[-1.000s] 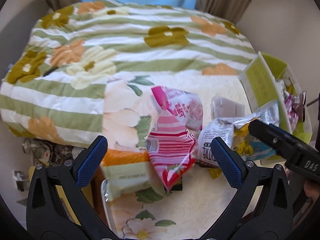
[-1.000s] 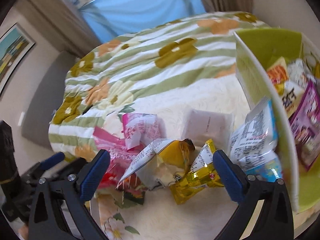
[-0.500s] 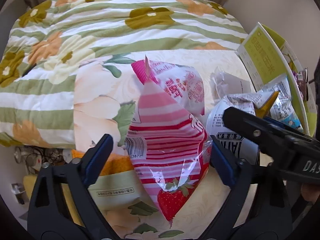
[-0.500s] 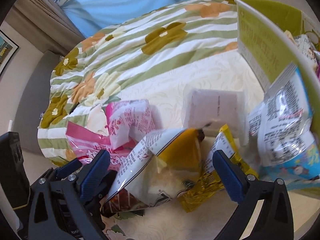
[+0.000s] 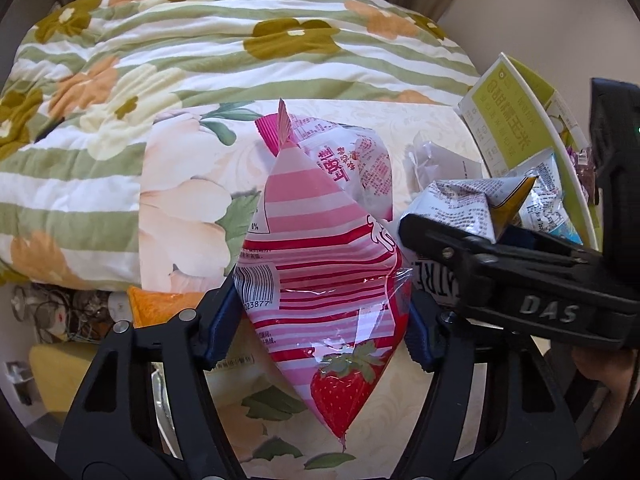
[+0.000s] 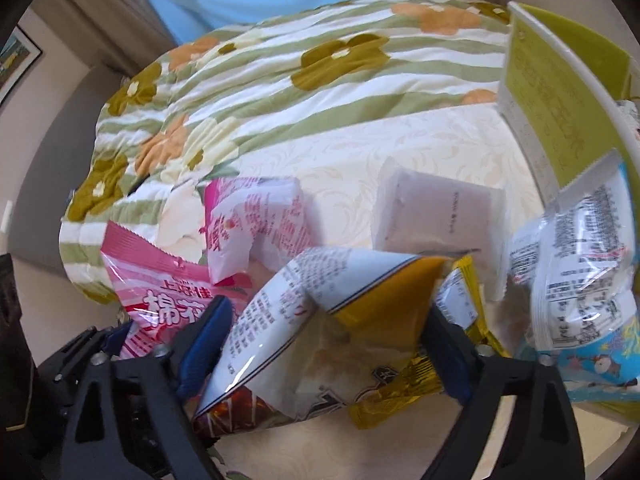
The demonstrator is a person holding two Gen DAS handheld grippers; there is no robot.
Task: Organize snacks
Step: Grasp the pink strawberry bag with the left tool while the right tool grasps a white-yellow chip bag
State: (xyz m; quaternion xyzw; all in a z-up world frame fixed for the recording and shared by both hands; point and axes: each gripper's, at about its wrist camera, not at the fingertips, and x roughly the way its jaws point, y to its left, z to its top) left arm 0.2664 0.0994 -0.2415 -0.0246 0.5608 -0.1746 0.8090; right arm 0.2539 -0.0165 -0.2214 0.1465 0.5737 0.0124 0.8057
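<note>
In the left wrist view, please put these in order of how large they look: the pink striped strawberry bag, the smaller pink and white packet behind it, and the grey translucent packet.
1. Pink striped strawberry bag, largest, though closest to the camera.
2. Pink and white packet.
3. Grey translucent packet, smallest, partly hidden.

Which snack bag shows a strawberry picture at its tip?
The pink striped bag between the left gripper's fingers; the yellow bag in the right gripper has none.
</note>
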